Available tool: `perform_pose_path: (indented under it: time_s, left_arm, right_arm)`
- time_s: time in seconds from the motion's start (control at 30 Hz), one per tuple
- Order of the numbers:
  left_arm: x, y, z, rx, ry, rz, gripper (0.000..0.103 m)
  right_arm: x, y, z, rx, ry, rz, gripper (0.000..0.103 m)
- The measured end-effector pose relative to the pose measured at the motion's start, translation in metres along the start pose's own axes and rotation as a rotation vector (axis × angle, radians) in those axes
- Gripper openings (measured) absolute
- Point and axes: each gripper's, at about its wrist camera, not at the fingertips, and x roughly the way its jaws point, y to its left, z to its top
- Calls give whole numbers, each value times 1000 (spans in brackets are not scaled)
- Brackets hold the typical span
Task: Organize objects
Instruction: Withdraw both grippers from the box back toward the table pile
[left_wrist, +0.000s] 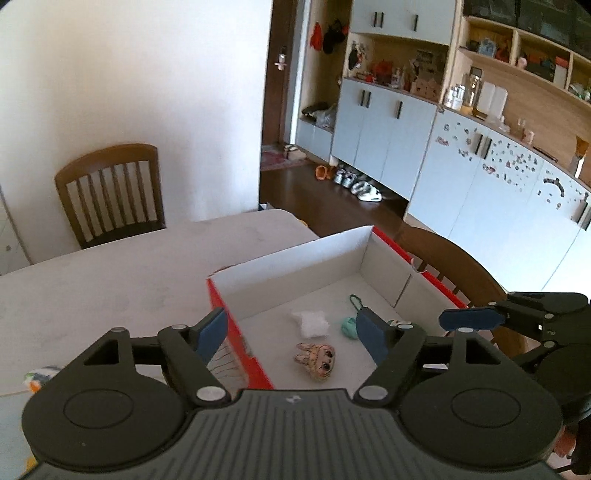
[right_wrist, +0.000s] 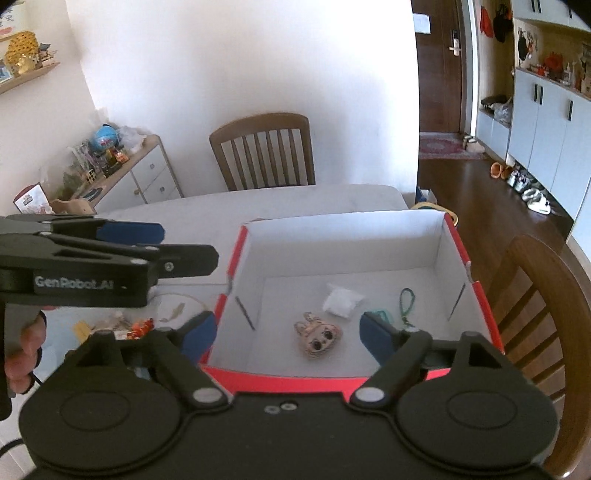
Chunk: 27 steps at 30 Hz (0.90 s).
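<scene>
Pale matte table, slatted wooden chair behind. Red-rimmed cardboard box holds plush face charm, white pouch. Your left gripper and right gripper: fingers wide, empty.

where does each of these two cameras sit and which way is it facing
Left wrist: sits on the left gripper, tilted down over the red-edged box's left wall, facing the cabinets; its open fingers show, plus the right gripper at the right edge.
Right wrist: sits on the right gripper, looking down into the box from its near edge, toward the wall and a chair; its open fingers show, plus the left gripper and a hand at left.
Shared: the box, doll-face charm, white packet, table.
</scene>
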Motion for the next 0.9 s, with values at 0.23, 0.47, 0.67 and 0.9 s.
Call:
perform_pose_path:
  time_s: [0.23,0.47,0.67,0.9]
  left_arm:
    - [-31,19,-14,-27,-30,4,81]
    - [-53,39,-29,-40,-48,42,85]
    - [-68,67,-45,-94,-34,39,88]
    - [-88,98,-66,-129,-47,40,102]
  right_arm:
    - [-11,26,-11,2,-33,-2,93]
    - [-20,48,-18,25,-76,-1,101]
    - [-21,70,-22,38,-90,-2,102]
    - [-14,102,-26,17,-78,-3,102]
